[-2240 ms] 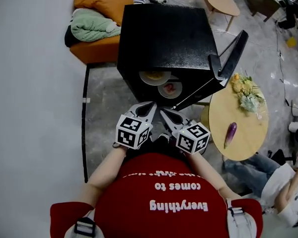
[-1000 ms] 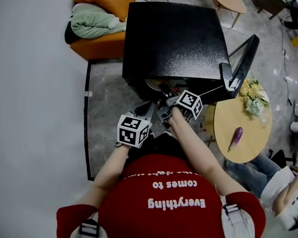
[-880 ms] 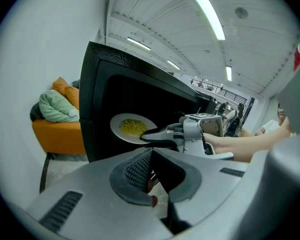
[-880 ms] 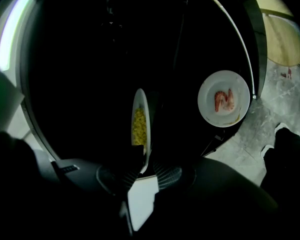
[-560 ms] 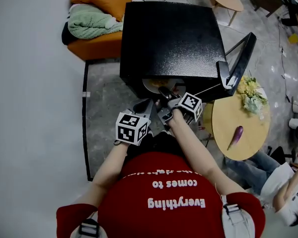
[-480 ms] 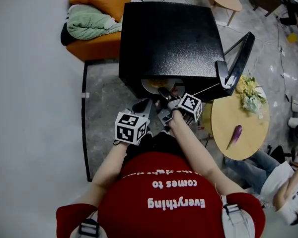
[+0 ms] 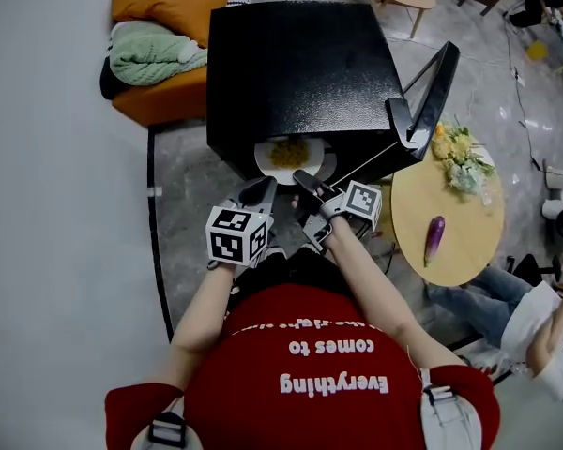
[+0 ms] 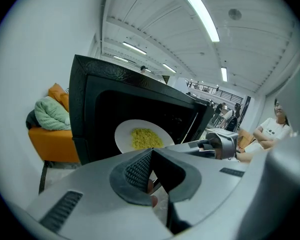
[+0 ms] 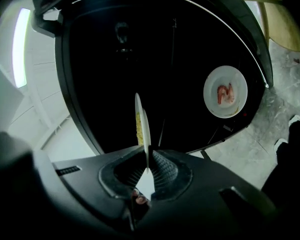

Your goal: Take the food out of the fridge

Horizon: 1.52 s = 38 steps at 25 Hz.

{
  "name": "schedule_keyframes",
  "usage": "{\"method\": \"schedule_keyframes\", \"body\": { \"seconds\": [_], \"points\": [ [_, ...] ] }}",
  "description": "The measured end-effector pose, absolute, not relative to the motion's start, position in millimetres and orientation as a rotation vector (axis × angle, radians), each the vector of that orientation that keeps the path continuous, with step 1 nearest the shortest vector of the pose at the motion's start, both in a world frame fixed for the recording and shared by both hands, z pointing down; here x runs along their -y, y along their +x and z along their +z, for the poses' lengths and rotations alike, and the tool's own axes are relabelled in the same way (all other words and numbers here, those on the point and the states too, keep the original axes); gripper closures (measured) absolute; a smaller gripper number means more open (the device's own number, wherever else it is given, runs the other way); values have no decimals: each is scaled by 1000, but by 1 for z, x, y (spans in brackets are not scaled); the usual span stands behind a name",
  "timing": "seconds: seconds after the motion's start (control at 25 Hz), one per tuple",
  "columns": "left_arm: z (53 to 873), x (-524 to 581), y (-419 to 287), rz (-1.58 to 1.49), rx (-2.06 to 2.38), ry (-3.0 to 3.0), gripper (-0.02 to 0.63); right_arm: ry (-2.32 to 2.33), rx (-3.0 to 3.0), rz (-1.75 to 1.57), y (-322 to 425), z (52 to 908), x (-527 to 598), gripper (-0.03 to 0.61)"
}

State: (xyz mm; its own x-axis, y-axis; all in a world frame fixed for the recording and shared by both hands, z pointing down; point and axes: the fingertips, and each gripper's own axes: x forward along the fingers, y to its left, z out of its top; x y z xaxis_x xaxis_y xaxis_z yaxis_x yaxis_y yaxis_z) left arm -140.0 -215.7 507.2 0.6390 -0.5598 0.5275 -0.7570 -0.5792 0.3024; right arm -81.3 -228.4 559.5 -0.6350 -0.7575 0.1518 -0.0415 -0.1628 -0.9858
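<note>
A black fridge stands with its door swung out to the right. A white plate of yellow food juts from the fridge's opening. My right gripper is shut on its near rim; in the right gripper view the plate stands edge-on between the pads. Deeper inside the fridge lies a second plate with pink food. My left gripper hangs just left of the plate, shut and holding nothing. The left gripper view shows the plate ahead of it.
A round wooden table stands right of the fridge with an eggplant and a bunch of flowers on it. An orange sofa with a green blanket sits at the back left. A person sits at the lower right.
The right gripper, earlier reaching into the fridge, has closed on the plate's rim and drawn back toward me. The plate of yellow food now shows outside the opening. The left gripper has barely moved.
</note>
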Motion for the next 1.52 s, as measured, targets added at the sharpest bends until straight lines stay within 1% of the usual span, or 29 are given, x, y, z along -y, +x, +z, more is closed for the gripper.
{"method": "schedule_keyframes", "body": {
  "seconds": [0.32, 0.56, 0.88, 1.52],
  "points": [
    [504, 196, -131, 553, 984, 2406, 609, -860, -1613, -1887, -71, 551, 167, 557],
    [493, 165, -106, 529, 855, 2495, 609, -832, -1537, -1845, -53, 539, 126, 557],
    [480, 128, -55, 501, 576, 2672, 609, -901, -1472, -1768, -14, 542, 82, 557],
    [481, 54, 68, 619, 67, 2802, 609, -1121, -1158, -1464, 94, 553, -17, 556]
  ]
}}
